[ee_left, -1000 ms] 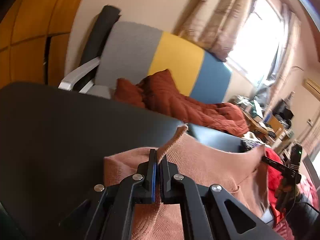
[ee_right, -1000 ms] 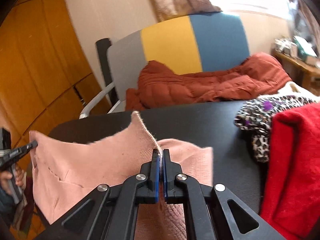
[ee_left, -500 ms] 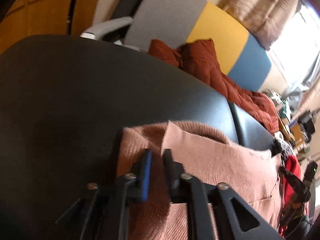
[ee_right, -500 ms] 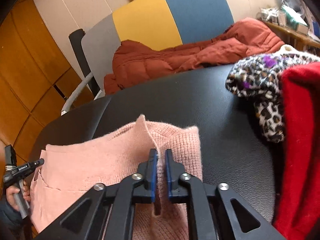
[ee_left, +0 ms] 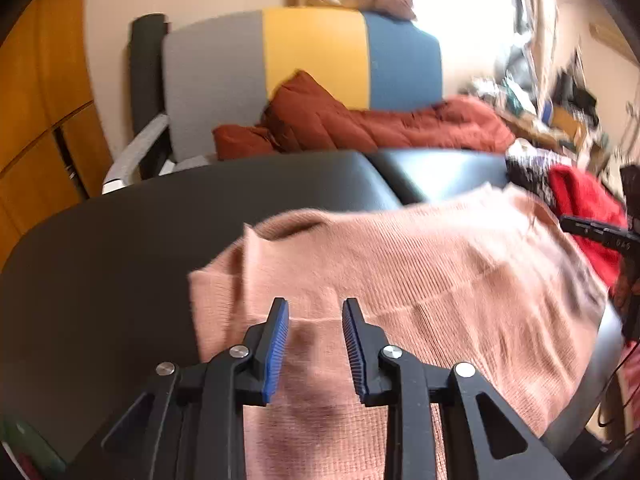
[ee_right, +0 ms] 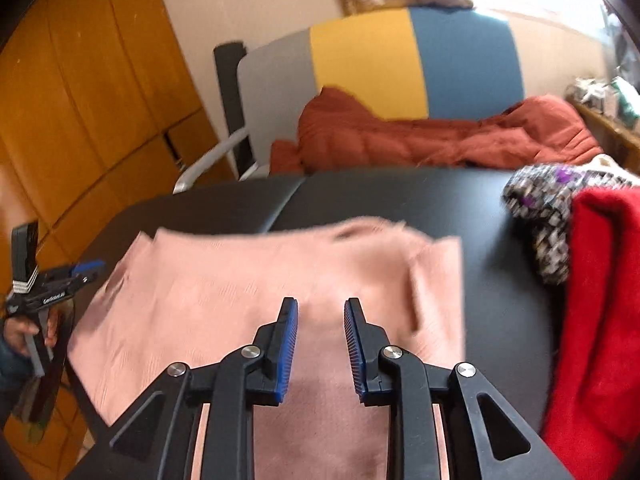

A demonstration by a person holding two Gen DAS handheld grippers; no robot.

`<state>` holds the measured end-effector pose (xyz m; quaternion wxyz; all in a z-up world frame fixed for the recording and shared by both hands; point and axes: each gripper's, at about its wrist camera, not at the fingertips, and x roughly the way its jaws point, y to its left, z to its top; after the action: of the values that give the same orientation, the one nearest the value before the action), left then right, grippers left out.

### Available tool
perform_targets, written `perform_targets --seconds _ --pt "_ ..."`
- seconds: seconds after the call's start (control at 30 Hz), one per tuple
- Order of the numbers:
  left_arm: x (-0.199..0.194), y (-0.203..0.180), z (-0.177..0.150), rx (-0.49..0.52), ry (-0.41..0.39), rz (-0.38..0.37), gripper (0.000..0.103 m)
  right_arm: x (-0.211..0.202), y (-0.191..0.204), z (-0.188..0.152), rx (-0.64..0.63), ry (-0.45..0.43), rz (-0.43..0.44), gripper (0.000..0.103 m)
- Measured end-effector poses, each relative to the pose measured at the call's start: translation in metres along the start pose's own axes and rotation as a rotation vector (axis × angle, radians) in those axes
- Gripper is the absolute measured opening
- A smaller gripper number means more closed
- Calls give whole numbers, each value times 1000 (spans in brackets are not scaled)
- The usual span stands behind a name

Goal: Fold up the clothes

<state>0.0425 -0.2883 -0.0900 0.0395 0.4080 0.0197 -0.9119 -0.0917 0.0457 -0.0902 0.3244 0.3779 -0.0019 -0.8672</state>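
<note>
**Colours and patterns**

Pink ribbed sweater (ee_left: pixel 400 280) on black table (ee_left: pixel 100 260). Right: plain red garment (ee_right: pixel 600 300), leopard-print cloth (ee_right: pixel 540 216) with purple. Far: grey-yellow-blue striped chair (ee_right: pixel 380 64), rust quilted jacket (ee_right: pixel 440 140). Gripper pads (ee_right: pixel 289 344) blue.

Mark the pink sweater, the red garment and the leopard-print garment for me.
pink sweater (ee_right: pixel 248 280), right wrist view, on the flat middle of the knit.
red garment (ee_right: pixel 600 300), right wrist view, on its front face.
leopard-print garment (ee_right: pixel 540 208), right wrist view, on the patterned folds beside the red one.
</note>
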Motion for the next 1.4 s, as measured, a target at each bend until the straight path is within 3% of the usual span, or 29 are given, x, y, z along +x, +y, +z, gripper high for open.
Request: perform_targets --seconds 0.07,0.23,0.37,0.43,0.5,0.57,0.7,0.73,0.83,1.23,1.4 --pt "15 -1 5 16 43 41 29 4 3 -5 -10 19 -1 25" --pt "40 7 0 -1 149 56 37 4 -5 -3 -21 27 -28 25" --pt "37 13 -9 -54 125 29 37 7 -14 8 -52 34 -57 31" --pt "36 11 -12 -51 111 22 27 13 -17 14 -70 48 -64 31" --pt "36 8 -11 -29 99 29 4 22 -19 18 -90 78 -68 35" --pt "33 7 -11 -22 82 28 4 33 -20 21 -110 115 -75 45" --pt "23 14 -10 -66 44 15 3 56 -30 23 -111 184 -99 47" --pt "21 15 -10 -75 39 12 3 59 -31 22 -110 198 -95 43" --pt "17 17 -11 -90 24 11 3 58 -29 20 -132 197 -104 5" --pt "-16 32 -3 -187 -101 22 3 11 -23 37 -113 33 -144 5" --pt "-6 40 6 -225 -102 62 3 13 -31 45 -75 8 -198 5"
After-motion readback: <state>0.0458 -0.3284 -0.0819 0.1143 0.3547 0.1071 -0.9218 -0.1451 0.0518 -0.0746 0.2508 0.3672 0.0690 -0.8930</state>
